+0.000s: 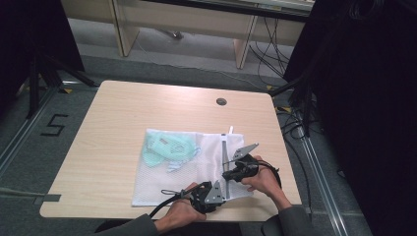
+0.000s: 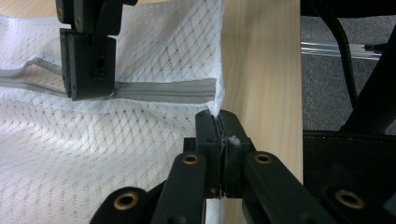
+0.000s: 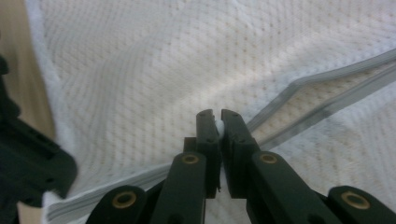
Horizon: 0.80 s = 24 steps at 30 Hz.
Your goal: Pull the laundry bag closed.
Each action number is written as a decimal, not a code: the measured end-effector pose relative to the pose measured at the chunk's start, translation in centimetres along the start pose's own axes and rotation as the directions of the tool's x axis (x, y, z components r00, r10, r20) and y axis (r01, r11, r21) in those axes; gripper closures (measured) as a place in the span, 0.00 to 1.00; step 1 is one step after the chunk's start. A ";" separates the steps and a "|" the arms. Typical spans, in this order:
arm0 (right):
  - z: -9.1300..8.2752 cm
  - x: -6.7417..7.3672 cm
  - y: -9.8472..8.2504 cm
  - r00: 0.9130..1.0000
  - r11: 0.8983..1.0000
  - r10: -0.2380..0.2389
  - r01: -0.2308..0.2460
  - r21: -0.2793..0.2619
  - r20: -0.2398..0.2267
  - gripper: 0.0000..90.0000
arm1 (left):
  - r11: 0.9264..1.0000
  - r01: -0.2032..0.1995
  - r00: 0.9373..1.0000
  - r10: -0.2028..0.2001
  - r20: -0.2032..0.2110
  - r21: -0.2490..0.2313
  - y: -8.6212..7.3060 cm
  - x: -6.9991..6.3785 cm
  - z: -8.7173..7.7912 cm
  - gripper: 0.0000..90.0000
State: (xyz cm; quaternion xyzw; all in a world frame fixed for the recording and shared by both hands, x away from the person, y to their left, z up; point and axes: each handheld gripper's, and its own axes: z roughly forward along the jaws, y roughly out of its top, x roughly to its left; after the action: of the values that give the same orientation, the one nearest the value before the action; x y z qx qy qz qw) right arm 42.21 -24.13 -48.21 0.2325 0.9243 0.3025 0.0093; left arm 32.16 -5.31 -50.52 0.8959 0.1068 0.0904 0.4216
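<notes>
1 desk (image 1: 118,113), 1 white mesh bag (image 1: 162,189) with 1 grey zipper (image 2: 163,91), 1 pale green item (image 1: 164,150) inside bag, 2 tools: left tool (image 1: 212,192), right tool (image 1: 235,173), 2 hands, 1 desk grommet hole (image 1: 221,102)

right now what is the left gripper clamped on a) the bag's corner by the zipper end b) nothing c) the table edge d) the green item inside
a: the left gripper has its jaws shut on the white mesh bag at its corner, just beside the zipper end.
</notes>
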 end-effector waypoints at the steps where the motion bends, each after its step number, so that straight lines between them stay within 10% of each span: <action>1: 0.0 0.0 0.0 1.000 1.000 0.003 -0.003 0.004 0.002 0.97 | 1.000 0.009 1.000 -0.009 0.006 -0.010 0.0 -0.1 0.1 0.98; 24: 0.4 -1.5 1.0 1.000 1.000 0.007 -0.007 -0.003 0.026 0.97 | 1.000 0.001 1.000 -0.001 0.011 -0.005 0.0 0.0 -0.3 0.98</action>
State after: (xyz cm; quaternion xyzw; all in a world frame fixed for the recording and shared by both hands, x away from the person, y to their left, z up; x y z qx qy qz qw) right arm 44.04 -23.90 -48.19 0.2396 0.9228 0.3010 0.0206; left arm 32.12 -5.07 -50.33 0.8954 0.1046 0.0858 0.4243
